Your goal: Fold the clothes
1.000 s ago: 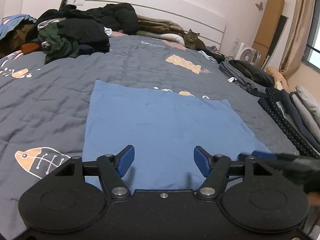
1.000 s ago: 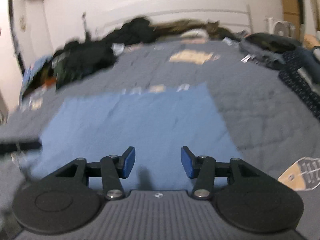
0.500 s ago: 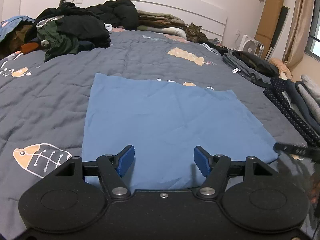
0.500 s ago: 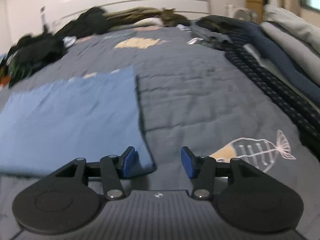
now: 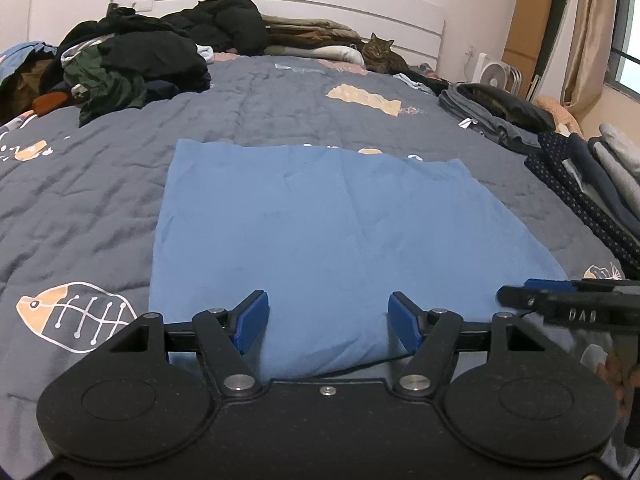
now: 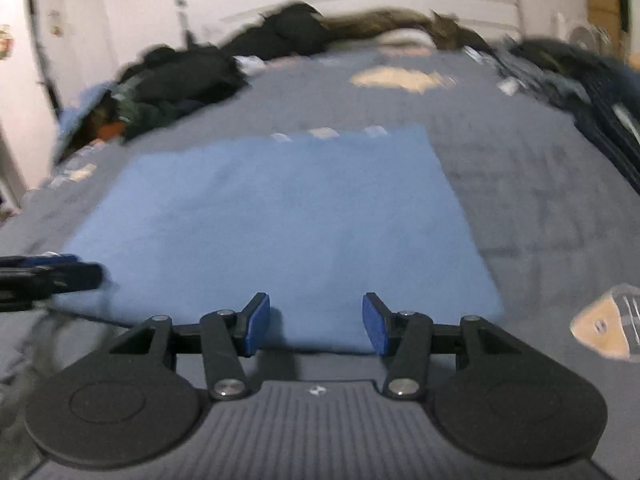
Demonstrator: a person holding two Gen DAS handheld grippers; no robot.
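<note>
Right-wrist view motion-blurred; clothes pile [image 6: 172, 80] indistinct.

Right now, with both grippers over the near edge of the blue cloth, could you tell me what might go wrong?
1. Both the left gripper and right gripper stand open over the blue cloth; closing could also pinch the grey quilt.
2. The two grippers are near each other and might collide.
3. Uneven grips could skew the fold.

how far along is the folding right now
Done: a folded stack lies at the bed's right edge. In hand: the blue garment lies flat, with the left gripper and right gripper open at its near edge. Left: folding it, then the dark pile.
</note>
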